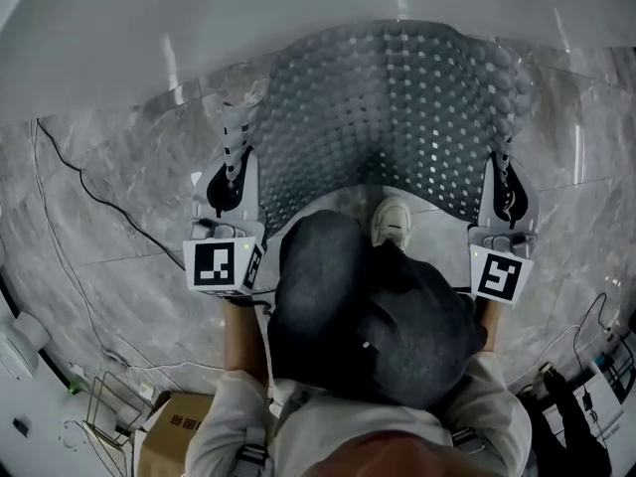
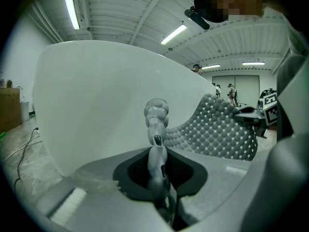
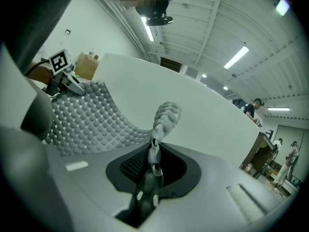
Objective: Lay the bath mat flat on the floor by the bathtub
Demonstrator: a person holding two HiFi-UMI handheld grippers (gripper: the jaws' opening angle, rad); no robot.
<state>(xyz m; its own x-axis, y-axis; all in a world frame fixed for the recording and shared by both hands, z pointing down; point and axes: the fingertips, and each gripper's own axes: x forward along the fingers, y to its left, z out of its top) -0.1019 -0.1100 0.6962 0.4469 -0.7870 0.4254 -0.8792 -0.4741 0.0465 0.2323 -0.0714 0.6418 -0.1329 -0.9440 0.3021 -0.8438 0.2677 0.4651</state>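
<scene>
Bath mat: the grey bath mat (image 1: pixel 397 107), studded with rounded bumps and small holes, is held up by its two near corners in front of the bathtub (image 1: pixel 298 18). It does not lie flat.
Mat shape: it sags in a curve between the two grippers. In the head view its near edge arches over the person's shoe (image 1: pixel 392 222), and its far part spreads out close to the tub's white wall. Whether the far edge rests on the floor cannot be told.
Left gripper: the left gripper (image 1: pixel 234 145) is at the mat's left near corner. In the left gripper view its jaws are pressed together on a folded strip of the mat's edge, which sticks up beyond the tips.
Right gripper: the right gripper (image 1: pixel 503 167) is at the mat's right near corner. In the right gripper view its jaws pinch the mat's edge in the same way, with a bumpy flap standing above them.
Grippers to each other: they are well apart, with the mat stretched loosely between them and the tub wall behind both.
Floor: the floor (image 1: pixel 109 266) is grey marbled tile. A thin dark cable (image 1: pixel 89 197) runs across it at the left.
Person: the person's bent knee in dark trousers fills the middle of the head view, between the two forearms.
Cardboard box: a cardboard box (image 1: pixel 169 430) stands at the lower left, behind the person.
</scene>
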